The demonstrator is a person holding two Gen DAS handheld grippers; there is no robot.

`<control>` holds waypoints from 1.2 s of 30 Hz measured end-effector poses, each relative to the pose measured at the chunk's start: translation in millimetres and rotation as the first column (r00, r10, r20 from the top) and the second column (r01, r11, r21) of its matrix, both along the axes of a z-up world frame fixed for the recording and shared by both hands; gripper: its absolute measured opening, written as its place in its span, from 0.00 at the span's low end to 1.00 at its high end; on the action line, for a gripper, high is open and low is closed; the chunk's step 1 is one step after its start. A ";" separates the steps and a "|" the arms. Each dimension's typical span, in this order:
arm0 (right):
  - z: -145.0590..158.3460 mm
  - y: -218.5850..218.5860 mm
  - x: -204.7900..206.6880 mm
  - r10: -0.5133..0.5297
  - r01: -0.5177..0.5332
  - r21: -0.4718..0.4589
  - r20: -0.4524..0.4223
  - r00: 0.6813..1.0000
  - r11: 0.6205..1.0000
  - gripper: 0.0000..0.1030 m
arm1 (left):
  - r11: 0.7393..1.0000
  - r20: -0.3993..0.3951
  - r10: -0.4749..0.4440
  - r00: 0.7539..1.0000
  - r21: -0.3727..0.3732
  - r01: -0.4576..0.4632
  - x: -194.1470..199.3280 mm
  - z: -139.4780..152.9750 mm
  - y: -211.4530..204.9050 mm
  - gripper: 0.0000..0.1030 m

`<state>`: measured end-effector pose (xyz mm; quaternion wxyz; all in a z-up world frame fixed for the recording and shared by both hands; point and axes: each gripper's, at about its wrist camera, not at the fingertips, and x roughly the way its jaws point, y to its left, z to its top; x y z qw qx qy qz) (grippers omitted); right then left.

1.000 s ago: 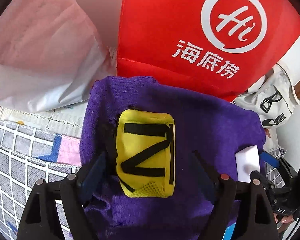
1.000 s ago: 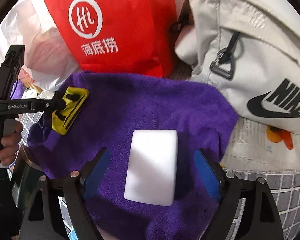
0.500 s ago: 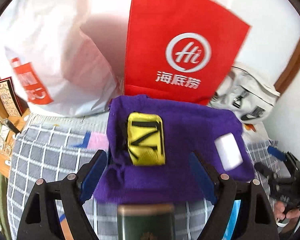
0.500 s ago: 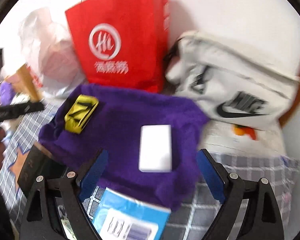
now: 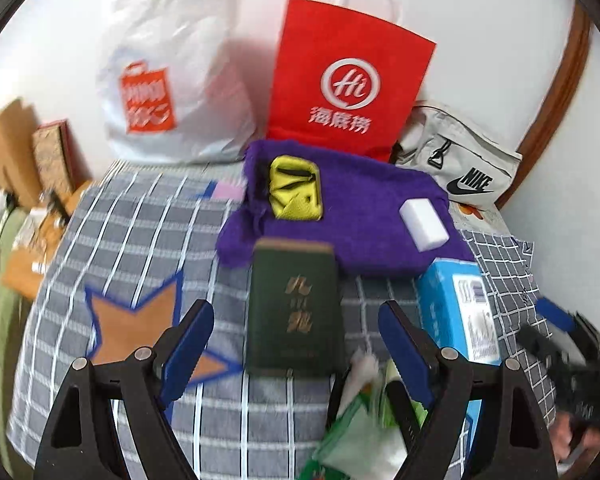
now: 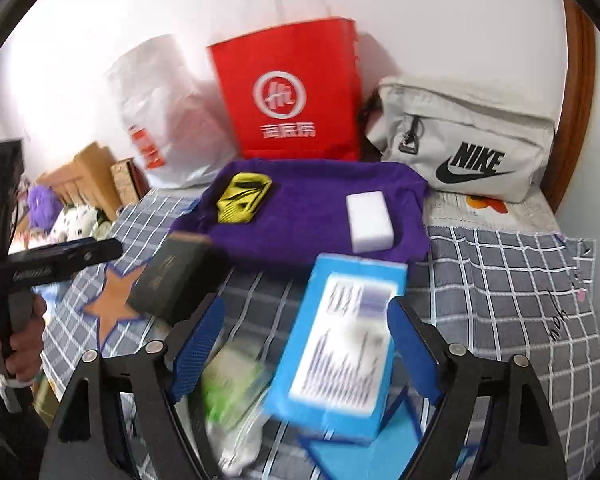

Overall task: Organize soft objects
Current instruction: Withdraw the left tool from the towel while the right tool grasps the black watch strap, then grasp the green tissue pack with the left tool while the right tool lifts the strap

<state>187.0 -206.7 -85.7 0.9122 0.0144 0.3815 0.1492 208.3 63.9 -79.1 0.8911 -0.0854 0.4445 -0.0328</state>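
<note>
A purple towel (image 5: 360,216) (image 6: 312,216) lies on the checked bedspread by the wall. On it lie a yellow pouch with black straps (image 5: 296,192) (image 6: 242,198) at the left and a white sponge block (image 5: 424,224) (image 6: 370,222) at the right. My left gripper (image 5: 296,344) is open and empty, held back from the towel above a dark green box (image 5: 294,312). My right gripper (image 6: 306,344) is open and empty above a blue box (image 6: 344,344). A green and white packet (image 5: 360,420) (image 6: 232,392) lies near both grippers.
A red paper bag (image 5: 344,80) (image 6: 288,92), a white plastic bag (image 5: 168,92) and a grey Nike bag (image 5: 460,168) (image 6: 464,144) stand against the wall behind the towel. The left gripper's body shows in the right wrist view (image 6: 40,264). Clutter lies at the far left.
Both grippers have pulled back and up from the towel, open all along. The pouch and sponge stay on the towel. The green box, blue box and packet have come into view.
</note>
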 end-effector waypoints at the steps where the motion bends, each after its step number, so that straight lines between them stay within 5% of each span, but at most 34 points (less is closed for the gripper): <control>1: -2.0 6.1 -9.9 0.013 -0.013 -0.010 0.003 1.000 1.000 0.76 | 1.000 -0.012 0.019 1.000 -0.002 -0.019 -6.4 -4.5 3.0 0.81; 6: -21.7 31.9 -44.7 0.084 -0.084 -0.017 -0.012 0.996 0.996 0.49 | 0.999 -0.012 0.043 0.999 -0.030 -0.044 -35.2 -17.4 16.5 0.81; 10: -46.0 44.5 -55.7 0.125 -0.125 0.003 -0.091 0.988 0.992 0.40 | 0.996 -0.025 0.062 0.998 -0.058 -0.064 -51.7 -30.0 25.1 0.81; 19: -76.1 76.5 -68.8 0.175 -0.191 -0.084 -0.163 0.971 0.978 0.40 | 0.992 -0.035 0.063 0.997 -0.108 -0.066 -70.5 -49.8 39.9 0.81; 28: -95.1 91.9 -59.2 0.115 -0.153 -0.198 -0.190 0.975 0.968 0.40 | 0.990 -0.034 0.042 0.999 -0.133 -0.046 -78.1 -57.4 43.1 0.81; 31: -96.8 90.8 -55.0 0.111 -0.147 -0.177 -0.196 0.974 0.973 0.20 | 0.991 -0.044 0.035 0.998 -0.125 -0.040 -78.3 -60.6 42.4 0.81; 36: -90.4 84.6 -59.7 0.131 -0.155 -0.119 -0.188 0.973 0.981 0.20 | 0.993 -0.050 0.034 0.998 -0.115 -0.040 -79.1 -63.1 41.0 0.81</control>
